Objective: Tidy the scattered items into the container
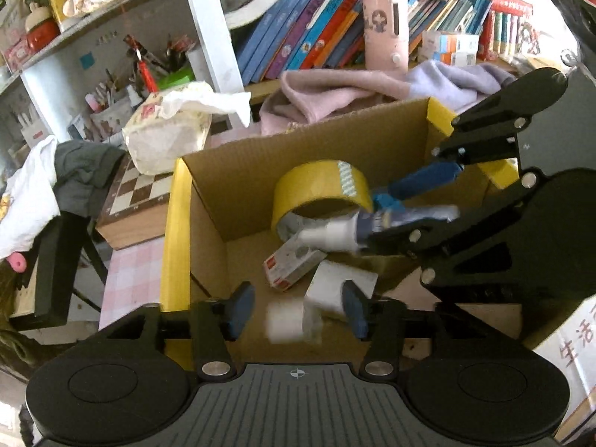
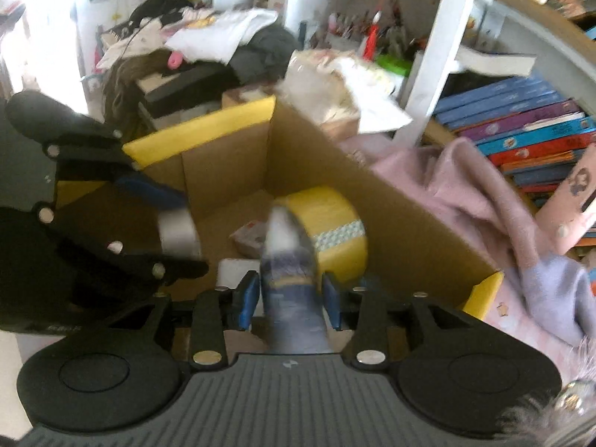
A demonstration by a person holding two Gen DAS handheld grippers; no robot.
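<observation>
An open cardboard box (image 1: 238, 171) with yellow-taped corners holds a yellow tape roll (image 1: 320, 190), a small red-and-white carton (image 1: 290, 264) and a white box (image 1: 335, 287). My left gripper (image 1: 298, 307) is open over the box's near side, and a blurred white block (image 1: 287, 324) hangs loose between its pads. My right gripper (image 2: 290, 300) is over the box with its pads beside a blue-and-white tube (image 2: 290, 283), small gaps showing on both sides. It also shows from the left wrist (image 1: 391, 216). The box (image 2: 391, 216) and tape roll (image 2: 335, 231) show here too.
A tissue pack (image 1: 167, 138) and a chessboard box (image 1: 138, 201) lie left of the cardboard box. Pink and lilac cloth (image 1: 372, 89) lies behind it, below a shelf of books (image 1: 335, 22). Clothes (image 1: 56, 182) are heaped at far left. A printed carton (image 1: 573, 365) stands at right.
</observation>
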